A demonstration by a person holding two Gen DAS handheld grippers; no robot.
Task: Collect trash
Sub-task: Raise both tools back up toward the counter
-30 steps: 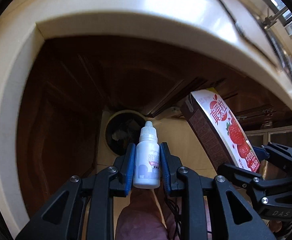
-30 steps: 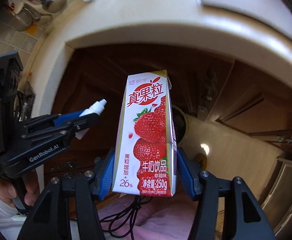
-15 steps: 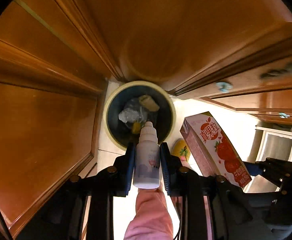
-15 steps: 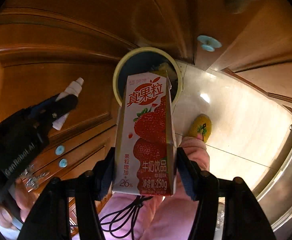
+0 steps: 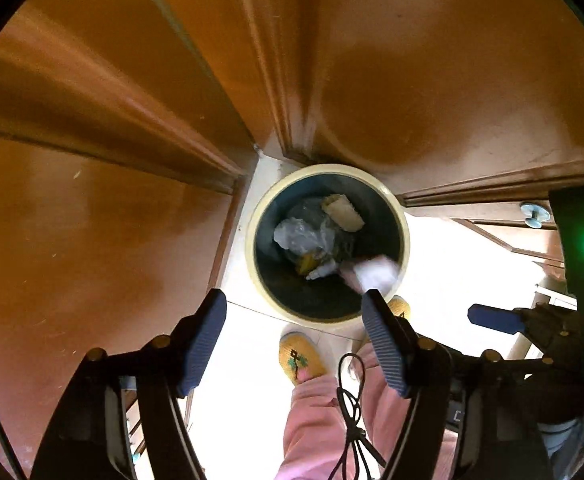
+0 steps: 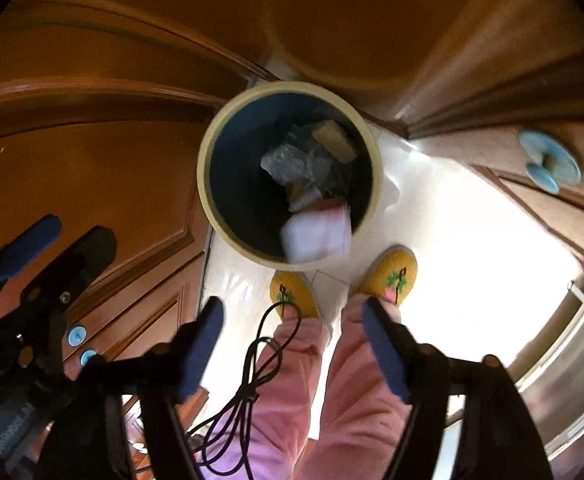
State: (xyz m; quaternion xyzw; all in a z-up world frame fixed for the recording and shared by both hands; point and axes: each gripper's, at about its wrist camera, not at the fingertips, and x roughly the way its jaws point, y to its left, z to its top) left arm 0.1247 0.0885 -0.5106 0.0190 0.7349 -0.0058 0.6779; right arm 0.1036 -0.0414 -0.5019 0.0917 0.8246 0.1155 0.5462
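A round bin [image 5: 252,256] with a cream rim stands on the pale floor in the cabinet corner. It holds crumpled plastic [image 5: 300,236], a beige scrap and a small white dropper bottle [image 5: 321,270]. The strawberry milk carton [image 6: 318,232] is a blur just inside the near rim of the bin [image 6: 208,184]. My left gripper [image 5: 292,308] hangs straight above the bin, its jaws opening with nothing between them. My right gripper [image 6: 292,312] also has its jaws opening and holds nothing.
Brown wooden cabinet doors [image 5: 92,240] wall in the bin at the back and left, with pale blue knobs [image 6: 548,164]. A person's yellow slippers [image 6: 392,276] and pink trouser legs stand right before the bin. A black cable [image 6: 252,380] dangles. A steel appliance [image 6: 572,368] is at the right.
Both grippers came down over the bin and let go. The dropper bottle left the left jaws and the milk carton left the right jaws, and both dropped into the bin.
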